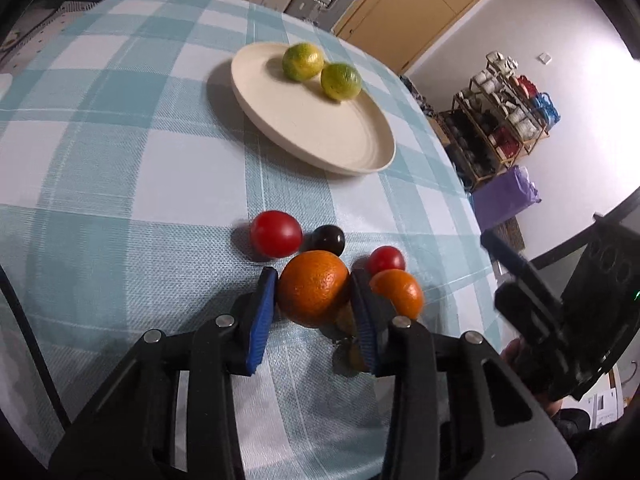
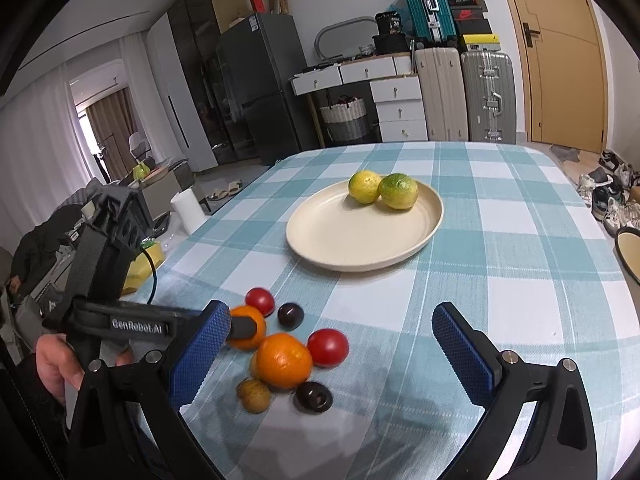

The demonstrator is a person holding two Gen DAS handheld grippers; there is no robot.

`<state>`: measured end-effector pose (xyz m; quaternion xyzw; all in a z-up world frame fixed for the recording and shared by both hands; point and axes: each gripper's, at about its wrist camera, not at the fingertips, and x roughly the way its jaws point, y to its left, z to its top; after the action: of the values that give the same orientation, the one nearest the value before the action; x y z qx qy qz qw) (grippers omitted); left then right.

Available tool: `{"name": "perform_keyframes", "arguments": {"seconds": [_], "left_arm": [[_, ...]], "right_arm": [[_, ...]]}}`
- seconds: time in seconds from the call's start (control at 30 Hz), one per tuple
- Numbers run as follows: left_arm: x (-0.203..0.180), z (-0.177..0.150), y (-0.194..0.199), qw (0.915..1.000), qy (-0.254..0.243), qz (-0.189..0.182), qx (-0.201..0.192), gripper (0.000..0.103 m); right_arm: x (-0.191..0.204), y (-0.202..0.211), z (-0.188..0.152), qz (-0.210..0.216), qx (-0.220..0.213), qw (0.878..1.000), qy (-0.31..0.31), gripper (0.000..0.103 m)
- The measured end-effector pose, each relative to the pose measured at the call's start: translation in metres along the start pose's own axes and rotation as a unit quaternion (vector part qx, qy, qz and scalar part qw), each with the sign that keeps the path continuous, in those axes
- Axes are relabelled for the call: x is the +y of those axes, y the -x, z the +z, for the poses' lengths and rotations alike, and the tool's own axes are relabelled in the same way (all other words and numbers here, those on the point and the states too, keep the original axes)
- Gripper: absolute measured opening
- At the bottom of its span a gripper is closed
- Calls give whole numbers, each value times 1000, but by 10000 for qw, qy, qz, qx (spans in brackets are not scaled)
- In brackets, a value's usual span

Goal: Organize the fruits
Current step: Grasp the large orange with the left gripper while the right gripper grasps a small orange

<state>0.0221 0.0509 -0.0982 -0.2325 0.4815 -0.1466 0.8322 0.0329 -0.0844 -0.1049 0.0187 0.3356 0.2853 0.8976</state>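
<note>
Orange (image 1: 313, 294), round without long axis, between left gripper (image 1: 316, 312) pads.

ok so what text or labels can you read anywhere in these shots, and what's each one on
"GenRobot.AI": white lettering on the black body of the left gripper, seen from the right wrist view.
A red Nike swoosh, no words: on a black shoebox stacked above the suitcases.
Too small or blurred to read: the fridge sticker, the black tin, the yellow box label.

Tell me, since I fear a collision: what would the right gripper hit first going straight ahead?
Probably the plate: the open right gripper points at it, seemingly passing over the tomato, though depth is unclear.
</note>
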Motion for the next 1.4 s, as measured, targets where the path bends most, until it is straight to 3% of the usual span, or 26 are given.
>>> {"name": "perform_keyframes", "arguments": {"seconds": [0.5,0.93,1.2,1.4], "left_arm": [[-15,-21,45,9985,-75,196,-497,34],[-9,-27,68,9964,-144,274,-790,34],[-14,-31,69,9962,-170,208,-825,34],[-17,-31,68,9960,-288,195,-827,34]], "right_arm": [[16,11,-19,99,191,9996,-156,103],[19,-11,-31,62,350,9991,-216,101],[28,-29,-28,79,473,9988,-62,87],[28,-33,-29,159,463,9988,-49,62]]}}
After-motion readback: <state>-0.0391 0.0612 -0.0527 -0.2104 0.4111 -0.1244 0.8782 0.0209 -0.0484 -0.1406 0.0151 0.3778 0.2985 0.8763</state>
